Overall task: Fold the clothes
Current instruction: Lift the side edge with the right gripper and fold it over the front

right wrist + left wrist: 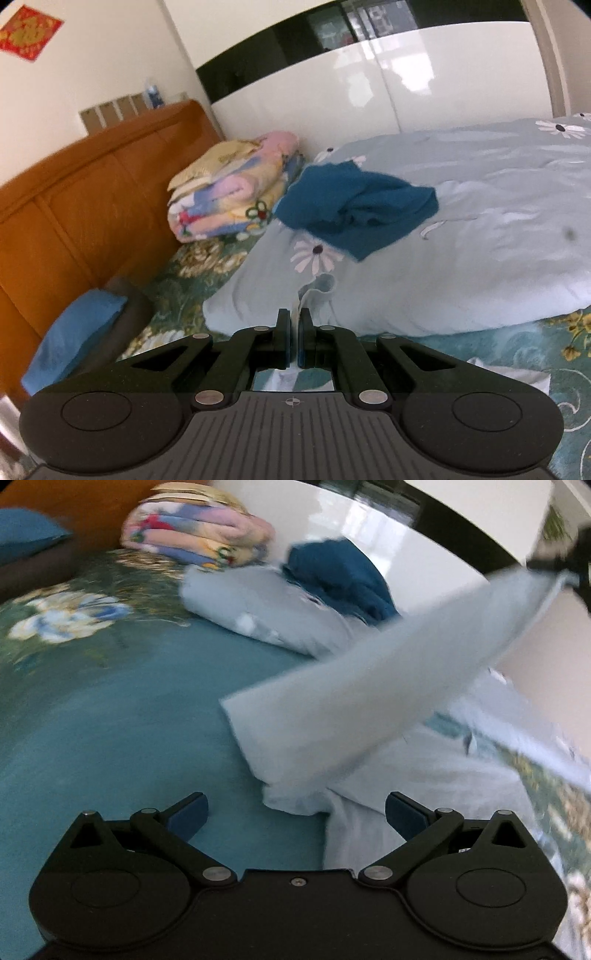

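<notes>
A pale blue garment point(369, 701) hangs in a long blurred band from the upper right down to the bed sheet point(129, 720). Its lower part lies crumpled on the bed by my left gripper point(297, 812). That gripper is open and holds nothing, and its right finger point(404, 814) hovers over the crumpled cloth. At the band's top end my right gripper point(565, 563) shows as a dark blur. In the right wrist view my right gripper point(294, 321) is shut on a thin edge of the pale garment point(300, 299).
A dark teal garment point(354, 210) lies on a light blue daisy-print duvet point(480, 240). A folded floral blanket stack point(229, 192) sits against the orange headboard point(92, 192). A blue pillow point(74, 332) lies at the left. A glossy white wardrobe point(332, 92) stands behind the bed.
</notes>
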Demonstrator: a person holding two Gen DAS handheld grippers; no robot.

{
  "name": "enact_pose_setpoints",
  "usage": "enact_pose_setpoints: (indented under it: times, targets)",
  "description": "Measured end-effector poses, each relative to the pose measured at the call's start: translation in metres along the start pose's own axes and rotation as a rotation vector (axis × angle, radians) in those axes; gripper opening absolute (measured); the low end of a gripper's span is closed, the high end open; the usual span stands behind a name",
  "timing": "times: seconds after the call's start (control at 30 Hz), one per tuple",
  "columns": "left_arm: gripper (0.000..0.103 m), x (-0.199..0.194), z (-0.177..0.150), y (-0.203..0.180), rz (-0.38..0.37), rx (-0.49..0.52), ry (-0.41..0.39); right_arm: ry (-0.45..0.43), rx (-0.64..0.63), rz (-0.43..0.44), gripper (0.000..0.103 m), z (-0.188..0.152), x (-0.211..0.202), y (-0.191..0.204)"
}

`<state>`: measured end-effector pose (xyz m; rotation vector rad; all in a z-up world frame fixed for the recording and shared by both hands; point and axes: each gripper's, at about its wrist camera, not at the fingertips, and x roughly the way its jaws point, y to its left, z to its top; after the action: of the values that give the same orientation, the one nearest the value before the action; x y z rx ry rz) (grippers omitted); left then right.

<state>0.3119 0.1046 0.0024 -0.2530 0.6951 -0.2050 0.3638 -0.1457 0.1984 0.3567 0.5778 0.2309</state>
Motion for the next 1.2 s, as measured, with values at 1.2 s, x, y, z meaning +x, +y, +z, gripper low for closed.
enact_pose_setpoints:
  times: [1.2]
  targets:
    - [0.101, 0.006, 0.001, -0.003, 0.302, 0.115, 0.041, 0.2, 0.293, -0.241, 0.002, -0.138, 0.014, -0.2]
